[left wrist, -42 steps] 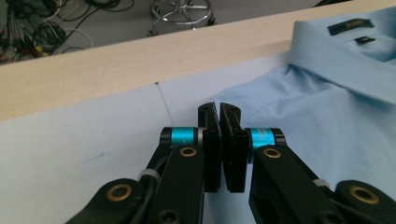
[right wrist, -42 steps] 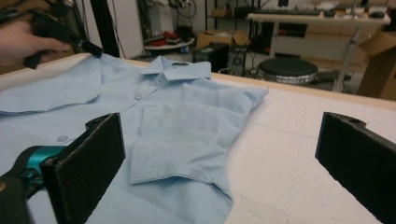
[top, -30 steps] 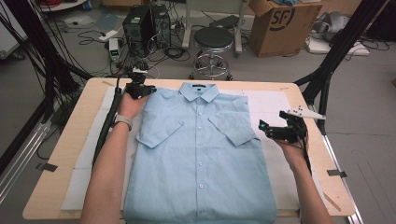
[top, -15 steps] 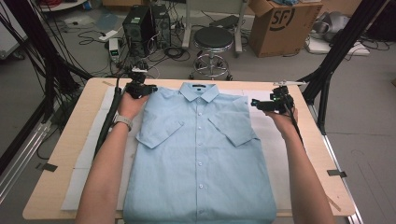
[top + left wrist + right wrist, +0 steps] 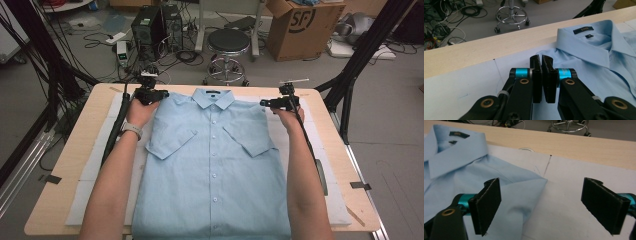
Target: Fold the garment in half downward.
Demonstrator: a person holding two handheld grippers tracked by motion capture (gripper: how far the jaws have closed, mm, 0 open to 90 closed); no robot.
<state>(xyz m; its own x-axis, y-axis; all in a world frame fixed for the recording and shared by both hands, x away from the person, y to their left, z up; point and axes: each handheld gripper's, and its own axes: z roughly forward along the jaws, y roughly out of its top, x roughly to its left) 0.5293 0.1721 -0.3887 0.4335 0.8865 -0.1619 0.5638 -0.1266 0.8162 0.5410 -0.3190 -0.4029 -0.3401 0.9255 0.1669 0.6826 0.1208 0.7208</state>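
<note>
My left gripper clenched on the blue shirt lying flat mid-tabletop, its shoulder at eleven o'clock, I should centre the right gripper's closing, still-released fingers over the one o'clock shoulder
</note>
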